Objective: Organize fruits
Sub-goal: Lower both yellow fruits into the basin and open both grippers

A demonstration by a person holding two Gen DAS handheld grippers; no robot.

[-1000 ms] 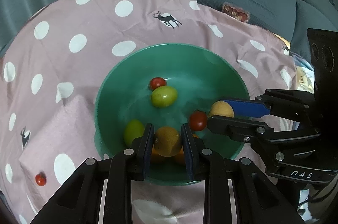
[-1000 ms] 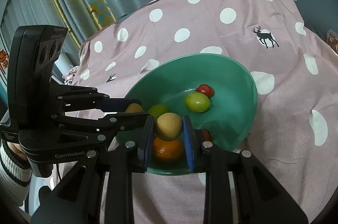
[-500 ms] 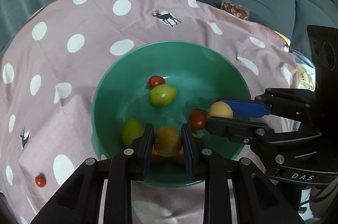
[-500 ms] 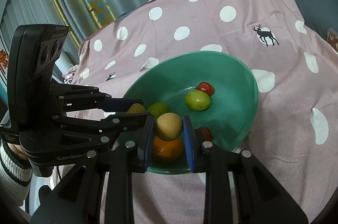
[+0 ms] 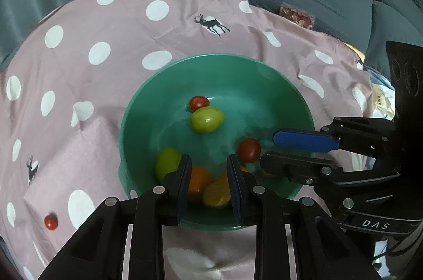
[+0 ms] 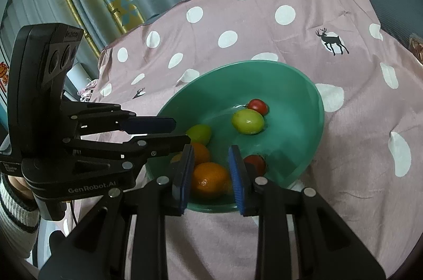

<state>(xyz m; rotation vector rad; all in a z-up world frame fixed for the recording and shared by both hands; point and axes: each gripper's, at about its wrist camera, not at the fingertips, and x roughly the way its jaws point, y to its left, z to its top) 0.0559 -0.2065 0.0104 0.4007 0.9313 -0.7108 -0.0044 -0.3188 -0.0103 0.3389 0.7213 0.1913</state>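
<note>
Green bowl [image 5: 169, 84] of tomatoes [image 5: 199, 102], green fruits [image 5: 207, 119], oranges [image 6: 209, 179]; both hand-held grippers [image 5: 208, 163] spread, empty.

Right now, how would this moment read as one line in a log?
left gripper: open, empty, over green bowl | right gripper: open, empty, over bowl | loose tomato: on cloth outside bowl

Both grippers crowd the near rim of the green bowl [image 5: 264, 68]; its far half, beyond the green fruit [image 5: 207, 119], lies unobstructed.
</note>
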